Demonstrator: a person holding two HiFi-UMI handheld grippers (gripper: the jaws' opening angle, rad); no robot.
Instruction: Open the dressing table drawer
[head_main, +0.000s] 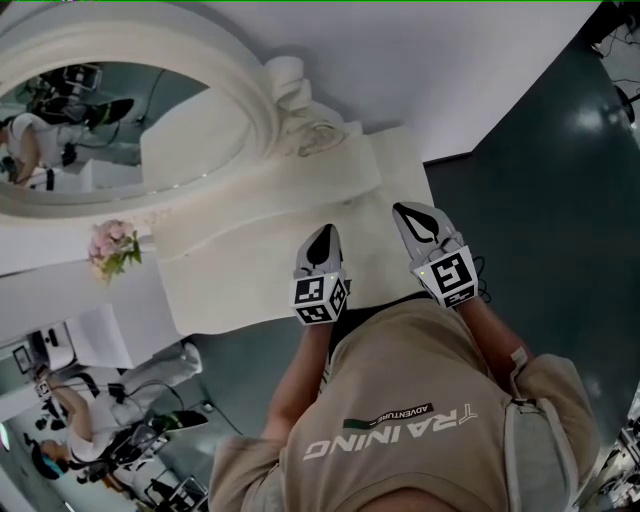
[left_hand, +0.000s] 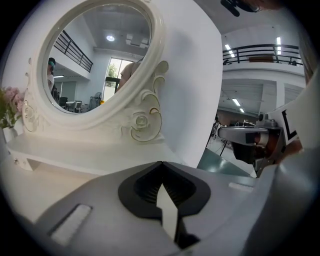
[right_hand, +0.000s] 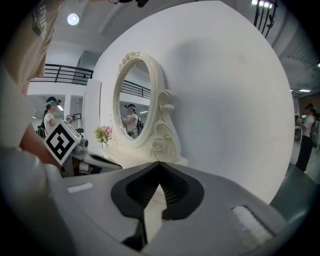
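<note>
Just above the white counter (head_main: 250, 255) of a dressing table, a person in a beige T-shirt (head_main: 420, 420) holds two tongs side by side, both aimed toward the oval mirror (head_main: 100, 120). The left tongs (left_hand: 161, 164) are pinched fully together at the tips, with nothing between them. The right tongs (right_hand: 159, 164) are likewise closed and empty. Pink flowers (head_main: 112, 246) stand on the counter beside the mirror's carved frame (head_main: 295, 110). The dressing table drawer cannot be made out in any view; only the table's top and near edge show, directly before the person.
</note>
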